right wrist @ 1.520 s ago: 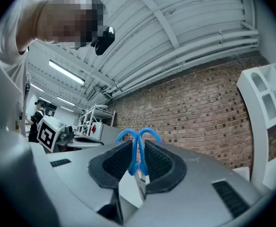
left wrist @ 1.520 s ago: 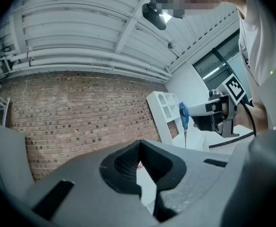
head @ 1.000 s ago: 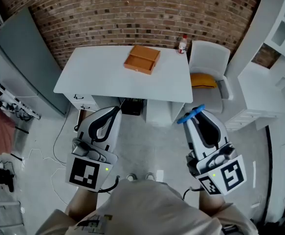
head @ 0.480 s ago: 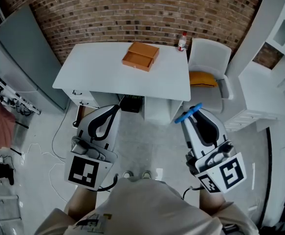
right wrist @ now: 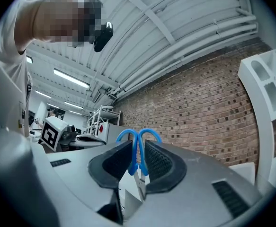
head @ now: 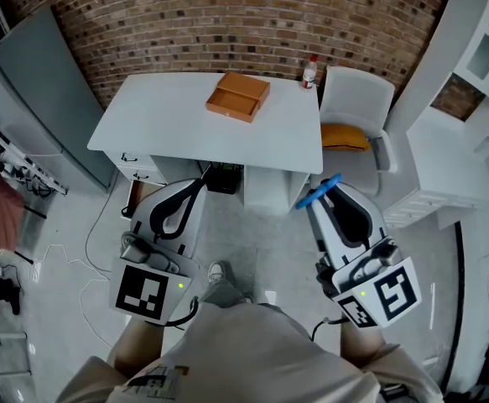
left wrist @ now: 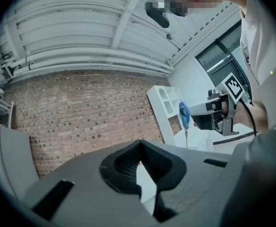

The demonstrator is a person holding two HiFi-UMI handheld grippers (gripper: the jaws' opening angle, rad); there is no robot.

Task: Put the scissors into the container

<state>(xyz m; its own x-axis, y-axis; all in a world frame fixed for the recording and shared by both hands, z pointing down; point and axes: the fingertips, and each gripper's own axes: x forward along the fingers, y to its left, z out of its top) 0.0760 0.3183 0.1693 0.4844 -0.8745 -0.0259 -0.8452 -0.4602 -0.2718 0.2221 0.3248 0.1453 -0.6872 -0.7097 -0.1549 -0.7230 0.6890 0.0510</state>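
Head view: left gripper point(head: 195, 189) jaws together, nothing in them, short of the table point(head: 169, 133) near edge. Right gripper point(head: 330, 196) clamped on blue scissors point(head: 316, 192), also short of table. Orange container point(head: 238, 96) on table's far side.

Two handheld grippers, the left gripper point(head: 197, 185) and the right gripper point(head: 328, 196), share the frame with one pair of blue-handled scissors point(head: 313, 196), one white table point(head: 169, 128), one orange container point(head: 238, 96), one red-capped bottle point(head: 310, 72), one white chair point(head: 357, 99) and one yellow cushion point(head: 345, 136).
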